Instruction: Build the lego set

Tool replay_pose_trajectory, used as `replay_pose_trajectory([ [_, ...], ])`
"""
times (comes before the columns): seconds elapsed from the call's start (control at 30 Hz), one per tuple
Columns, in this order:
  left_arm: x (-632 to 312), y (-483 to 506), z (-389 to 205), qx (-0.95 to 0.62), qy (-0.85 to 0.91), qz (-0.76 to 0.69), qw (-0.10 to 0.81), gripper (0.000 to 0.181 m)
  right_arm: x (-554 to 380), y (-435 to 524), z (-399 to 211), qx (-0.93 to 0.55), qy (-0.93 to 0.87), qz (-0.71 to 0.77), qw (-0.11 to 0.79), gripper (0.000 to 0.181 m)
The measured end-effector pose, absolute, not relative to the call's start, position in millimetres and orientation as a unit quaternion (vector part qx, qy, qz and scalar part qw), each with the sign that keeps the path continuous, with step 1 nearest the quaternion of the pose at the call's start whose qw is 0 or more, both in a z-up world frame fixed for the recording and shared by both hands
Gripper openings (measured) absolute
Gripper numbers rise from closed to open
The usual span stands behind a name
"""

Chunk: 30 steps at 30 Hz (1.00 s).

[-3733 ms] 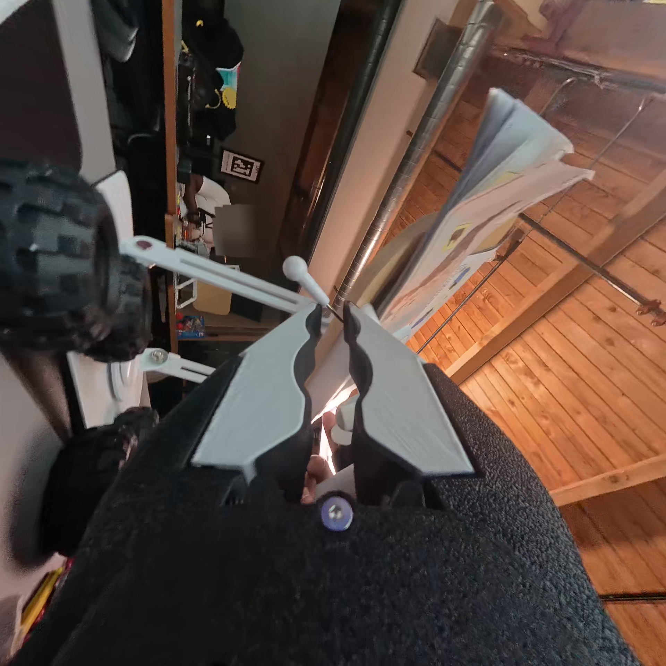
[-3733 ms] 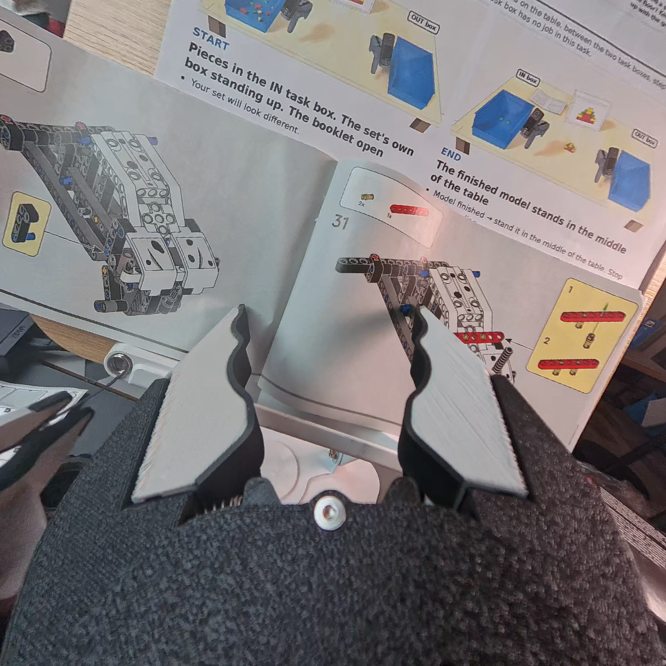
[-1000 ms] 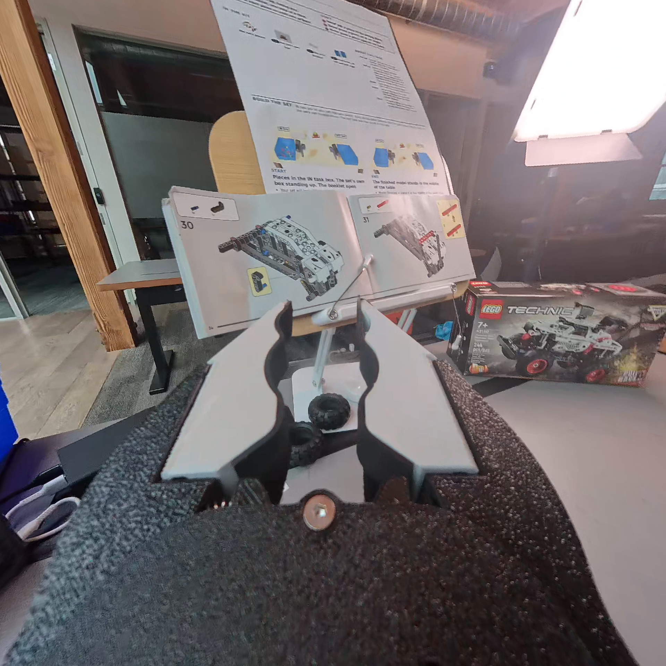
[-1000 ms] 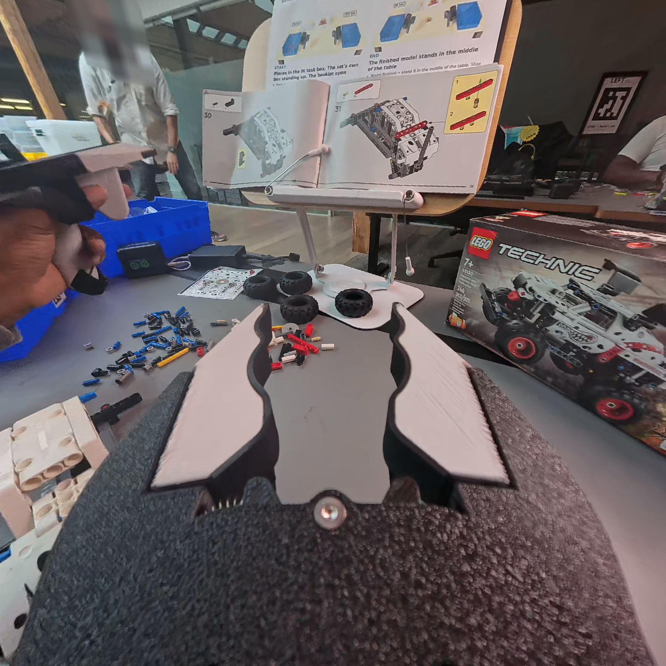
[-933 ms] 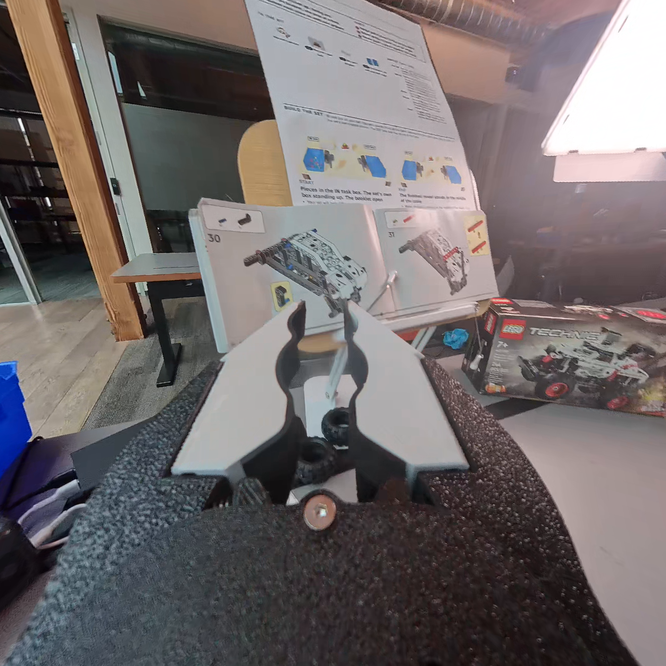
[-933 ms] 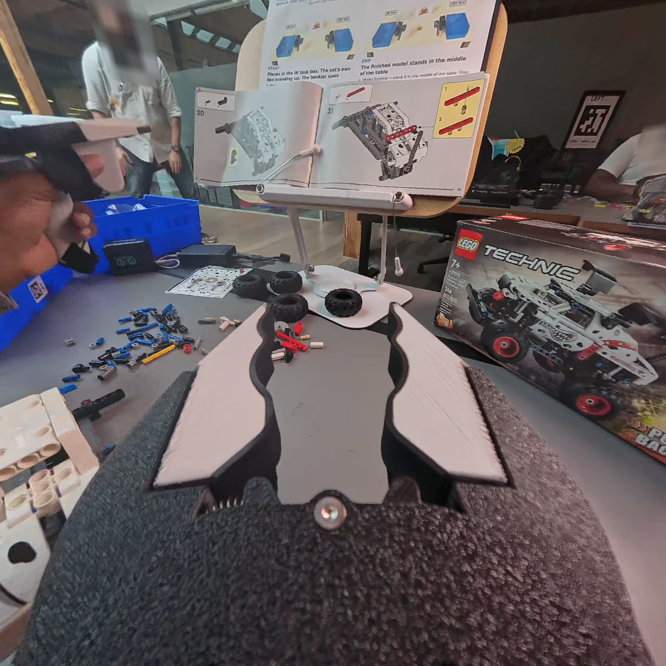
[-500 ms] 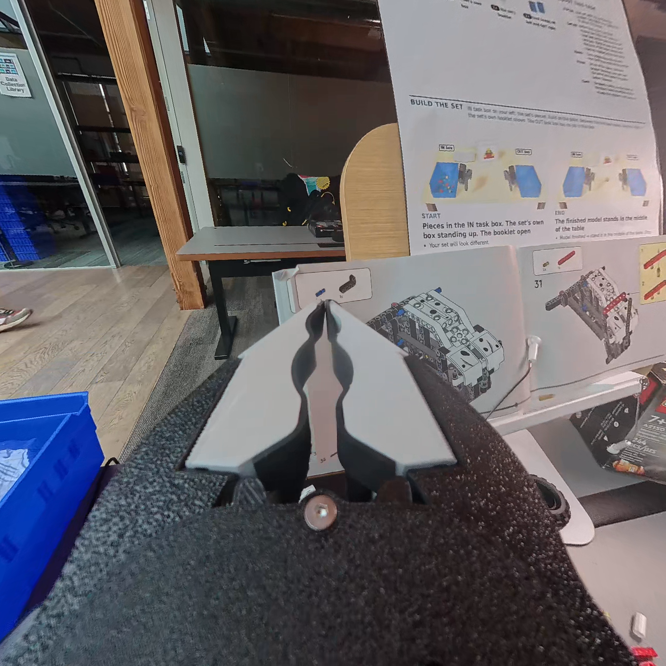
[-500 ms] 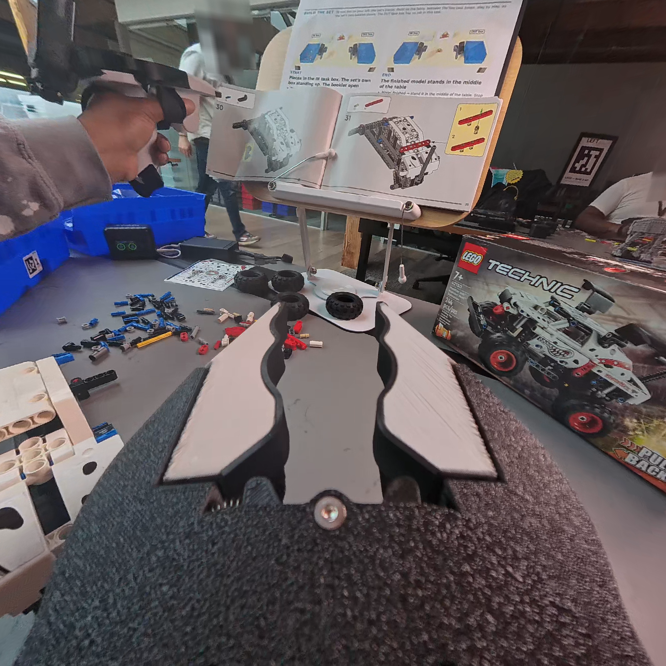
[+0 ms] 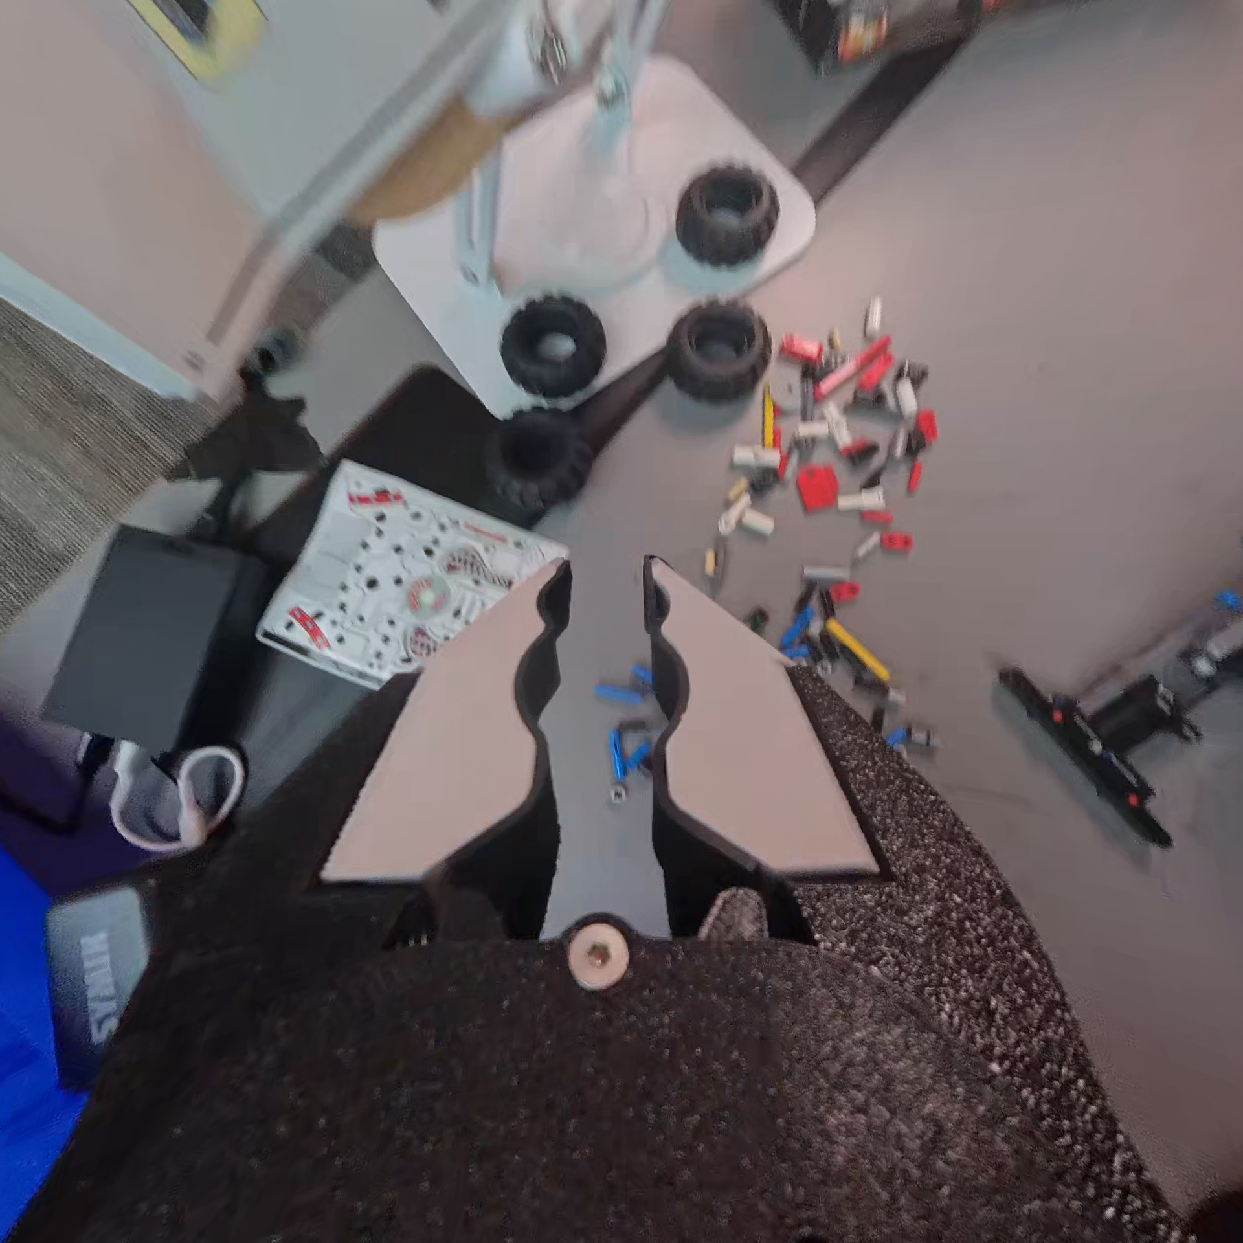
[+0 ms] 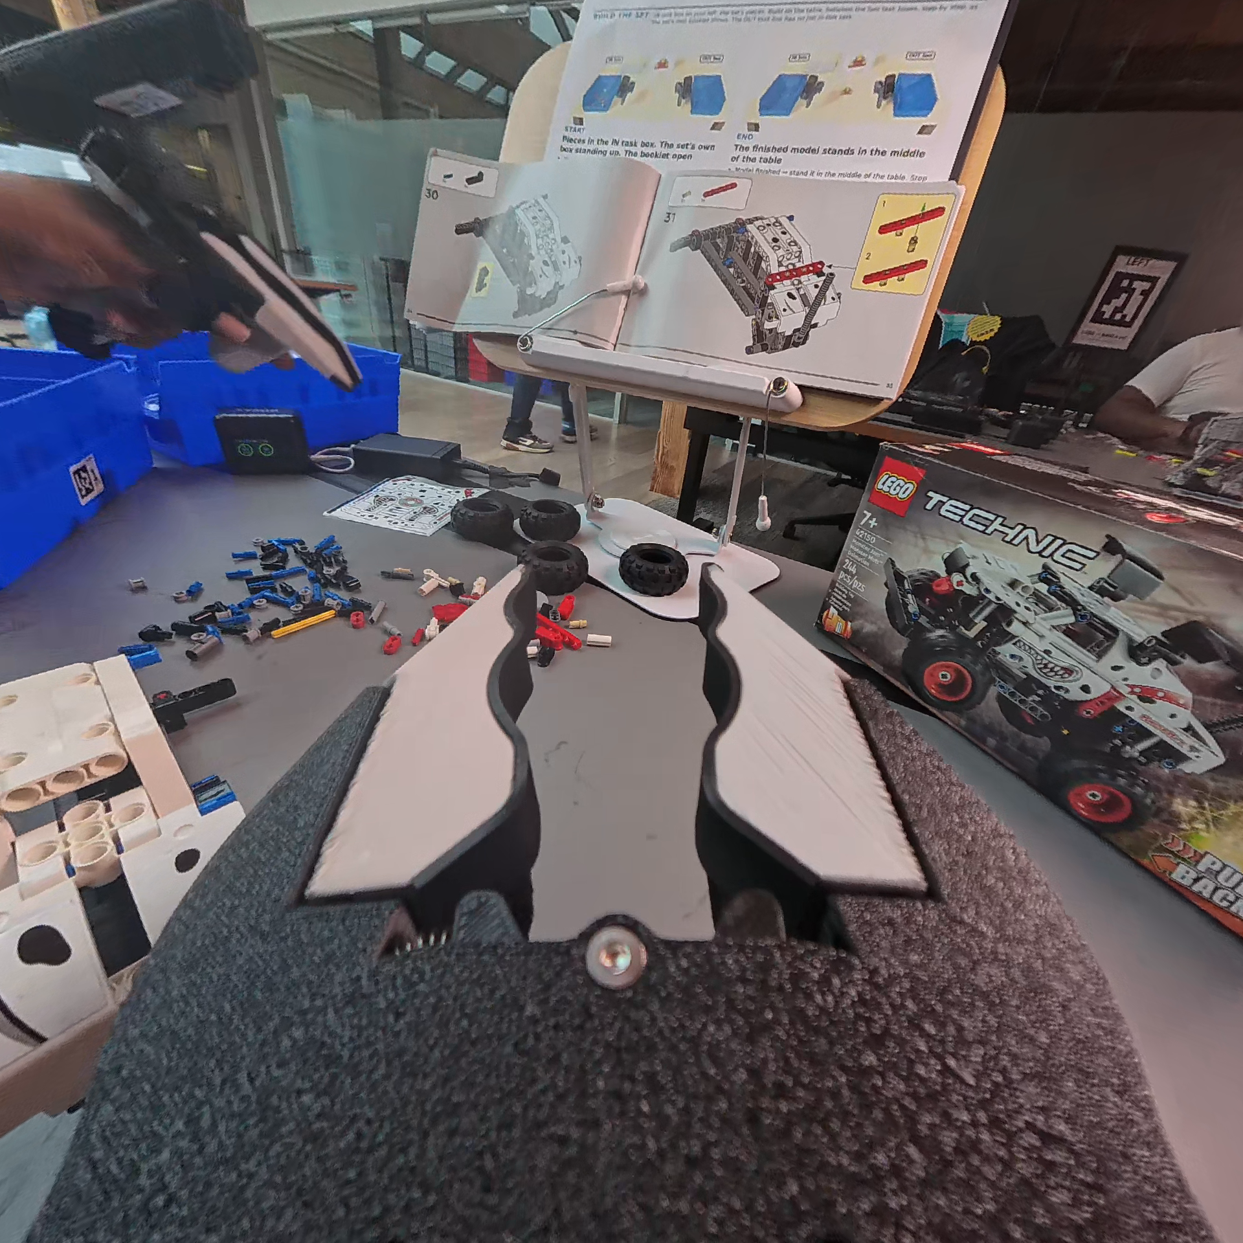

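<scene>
My left gripper (image 9: 607,572) is open by a narrow gap and empty. It points down at the grey table (image 9: 1009,336) above a few blue pins (image 9: 622,693). Loose red, white, blue and black pieces (image 9: 841,437) lie just right of it, with several black tyres (image 9: 551,350) beyond. My right gripper (image 10: 613,585) is open and empty, low over the table, facing the open instruction booklet (image 10: 672,269) on its stand. A white partly built model (image 10: 67,773) sits at its lower left. The left gripper (image 10: 346,380), held by a hand, shows at the upper left of the right wrist view.
The set's box (image 10: 1042,639) stands at the right. Blue bins (image 10: 269,397) and a black power pack (image 10: 262,440) are at the far left. A sticker sheet (image 9: 403,578) lies by the tyres. A black beam assembly (image 9: 1089,740) lies right. A person (image 10: 1190,383) sits beyond.
My left gripper has swung from facing the booklet to pointing down at the table, and its jaws have opened from shut. My right gripper has barely moved and stays open.
</scene>
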<state>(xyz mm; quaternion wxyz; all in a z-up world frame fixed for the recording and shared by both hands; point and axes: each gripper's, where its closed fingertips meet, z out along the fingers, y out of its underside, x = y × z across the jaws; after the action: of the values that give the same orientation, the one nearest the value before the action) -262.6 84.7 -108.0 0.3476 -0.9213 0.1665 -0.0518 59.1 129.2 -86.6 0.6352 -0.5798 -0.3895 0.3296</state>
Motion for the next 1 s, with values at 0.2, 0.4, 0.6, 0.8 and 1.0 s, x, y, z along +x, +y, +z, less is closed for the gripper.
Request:
replay_pose_trajectory([
  [0.2,-263,1,-194,-0.974,0.184,-0.059,0.119,0.024,60,131,-87,-0.581,-0.391,0.330,0.633,0.048],
  [0.4,-268,-8,-218,-0.983,0.165,-0.040,0.073,0.018,62,129,-87,-0.581,-0.394,0.323,0.635,0.047],
  [0.6,-269,-9,-221,-0.985,0.154,-0.048,0.057,0.017,60,130,-91,-0.585,-0.399,0.321,0.629,0.047],
  [0.8,-269,-13,-226,-0.985,0.164,-0.040,0.034,0.016,59,131,-94,-0.588,-0.400,0.319,0.627,0.047],
  [1.0,-272,-12,-227,-0.984,0.175,-0.023,0.028,0.005,59,131,-96,-0.588,-0.403,0.316,0.626,0.047],
])
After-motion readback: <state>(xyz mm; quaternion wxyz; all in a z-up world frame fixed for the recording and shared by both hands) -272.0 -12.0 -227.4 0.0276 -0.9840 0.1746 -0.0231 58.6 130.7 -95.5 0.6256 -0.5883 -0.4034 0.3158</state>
